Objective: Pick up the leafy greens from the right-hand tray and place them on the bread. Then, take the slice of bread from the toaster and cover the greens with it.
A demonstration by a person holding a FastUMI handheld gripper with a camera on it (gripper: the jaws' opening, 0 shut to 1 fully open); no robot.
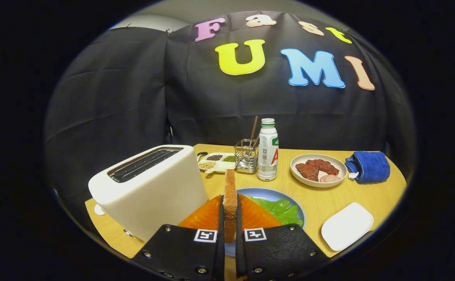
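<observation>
In the gripper view, the claw [230,230] is clenched on a slice of bread [230,195], which stands upright on edge between the two fingers [219,218], both pressing its faces. Just beneath and ahead of the fingers lies a blue plate [268,192] on the wooden tabletop [321,195]; on it spread the leafy greens [280,208], to the right of the held slice, with something orange and ridged [208,216] showing on either side of the fingers. The white toaster [149,187] stands just left of the plate, its top slot dark. Beyond the plate are a divided dish of grains [215,160], a wire holder [246,156] and a white bottle [268,150]. Farther right sit a bowl of meat pieces [318,169], a rolled blue cloth [369,167], and, nearer, a white tray [347,225].
</observation>
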